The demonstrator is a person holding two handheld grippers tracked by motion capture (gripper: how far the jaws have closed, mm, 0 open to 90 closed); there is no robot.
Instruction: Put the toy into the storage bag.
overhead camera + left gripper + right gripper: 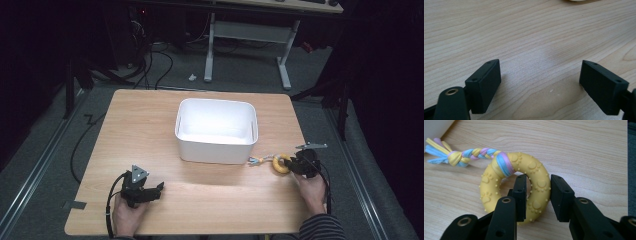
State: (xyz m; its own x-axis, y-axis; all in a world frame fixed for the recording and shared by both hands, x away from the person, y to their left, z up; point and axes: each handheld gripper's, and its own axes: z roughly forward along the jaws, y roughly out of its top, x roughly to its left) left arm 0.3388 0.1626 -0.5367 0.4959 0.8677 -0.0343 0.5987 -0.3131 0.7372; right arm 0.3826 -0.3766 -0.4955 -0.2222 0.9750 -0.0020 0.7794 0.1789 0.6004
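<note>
Beside white bin [216, 145]: yellow ring toy [281, 163], braided rope touching bin.

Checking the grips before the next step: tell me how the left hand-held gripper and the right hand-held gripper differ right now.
The left hand-held gripper has its jaws wide apart over bare table; the right hand-held gripper is shut on the yellow ring toy, one jaw through its hole. The left sits at the table's near-left corner, the right by the white bin. Both have black jaws.

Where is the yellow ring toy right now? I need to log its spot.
The yellow ring toy lies on the table's right side, just right of the white bin, gripped by the right hand-held gripper.
</note>
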